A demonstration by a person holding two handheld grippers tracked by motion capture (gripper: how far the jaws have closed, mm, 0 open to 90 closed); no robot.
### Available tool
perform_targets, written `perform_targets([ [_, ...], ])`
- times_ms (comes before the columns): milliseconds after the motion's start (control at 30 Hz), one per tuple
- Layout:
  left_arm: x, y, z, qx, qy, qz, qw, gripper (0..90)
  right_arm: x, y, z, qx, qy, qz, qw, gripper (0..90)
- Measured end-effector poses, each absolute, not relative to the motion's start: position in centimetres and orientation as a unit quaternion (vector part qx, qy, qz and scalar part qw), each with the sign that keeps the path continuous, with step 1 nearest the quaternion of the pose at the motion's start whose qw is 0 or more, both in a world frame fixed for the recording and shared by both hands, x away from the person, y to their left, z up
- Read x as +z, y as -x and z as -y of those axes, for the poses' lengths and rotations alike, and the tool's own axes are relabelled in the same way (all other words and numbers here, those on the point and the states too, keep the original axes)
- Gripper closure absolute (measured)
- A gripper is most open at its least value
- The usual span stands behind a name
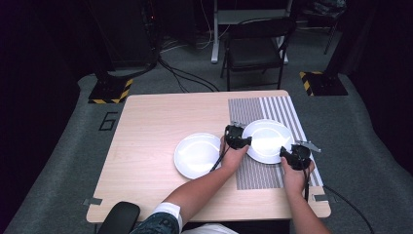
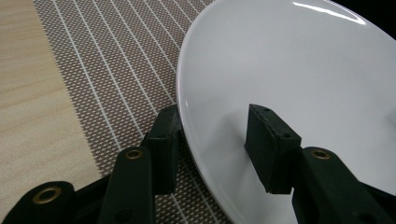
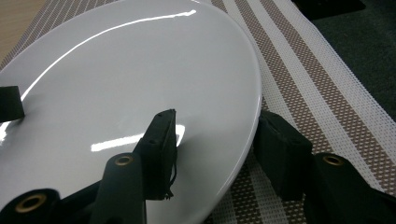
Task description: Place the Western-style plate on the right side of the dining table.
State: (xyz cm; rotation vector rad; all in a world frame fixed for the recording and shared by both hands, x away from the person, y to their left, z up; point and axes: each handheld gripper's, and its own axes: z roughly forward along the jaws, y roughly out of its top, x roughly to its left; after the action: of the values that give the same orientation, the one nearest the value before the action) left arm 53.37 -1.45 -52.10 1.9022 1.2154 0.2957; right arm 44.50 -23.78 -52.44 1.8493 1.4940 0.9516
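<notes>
A white plate lies over the striped placemat on the right half of the table. My left gripper is shut on its left rim. In the left gripper view, the left gripper has one jaw on top of the plate and the other under the rim. My right gripper is shut on the near right rim. In the right gripper view, the right gripper also straddles the plate. I cannot tell whether the plate rests on the mat or is raised off it.
A second white plate sits on the bare wood of the table, just left of my left hand. A dark folding chair stands beyond the table's far edge. Yellow-black floor plates lie at both far corners.
</notes>
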Motion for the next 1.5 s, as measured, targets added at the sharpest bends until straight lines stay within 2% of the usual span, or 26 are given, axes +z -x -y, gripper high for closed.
perform_targets([
  [300,-52.1,-53.4,1.7,0.129,-0.764,-0.476,0.416,53.9,-52.5,-44.7,24.0,0.351,-0.695,-0.563,0.279,48.0],
  [367,-52.1,-53.2,1.9,0.159,-0.776,-0.456,0.406,52.7,-52.5,-44.7,24.0,0.348,-0.695,-0.564,0.278,46.9],
  [433,-52.0,-52.9,2.2,0.180,-0.788,-0.438,0.394,51.5,-52.4,-44.8,23.8,0.332,-0.683,-0.577,0.300,48.5],
  [533,-52.1,-53.0,2.1,0.171,-0.783,-0.446,0.399,50.5,-52.1,-44.7,23.3,0.317,-0.672,-0.590,0.316,45.9],
  [767,-52.0,-53.2,1.9,0.153,-0.779,-0.452,0.407,50.1,-52.1,-44.7,23.5,0.331,-0.677,-0.585,0.301,43.8],
  [967,-51.0,-52.8,1.4,0.142,-0.775,-0.446,0.426,48.3,-51.2,-44.0,23.2,0.344,-0.656,-0.594,0.314,41.6],
  [1300,-49.0,-52.4,-1.4,0.142,-0.763,-0.432,0.460,46.4,-49.8,-42.8,22.7,0.388,-0.630,-0.597,0.309,38.5],
  [1500,-48.6,-52.5,-3.4,0.146,-0.756,-0.437,0.464,46.1,-49.1,-42.6,21.7,0.393,-0.609,-0.608,0.325,38.4],
])
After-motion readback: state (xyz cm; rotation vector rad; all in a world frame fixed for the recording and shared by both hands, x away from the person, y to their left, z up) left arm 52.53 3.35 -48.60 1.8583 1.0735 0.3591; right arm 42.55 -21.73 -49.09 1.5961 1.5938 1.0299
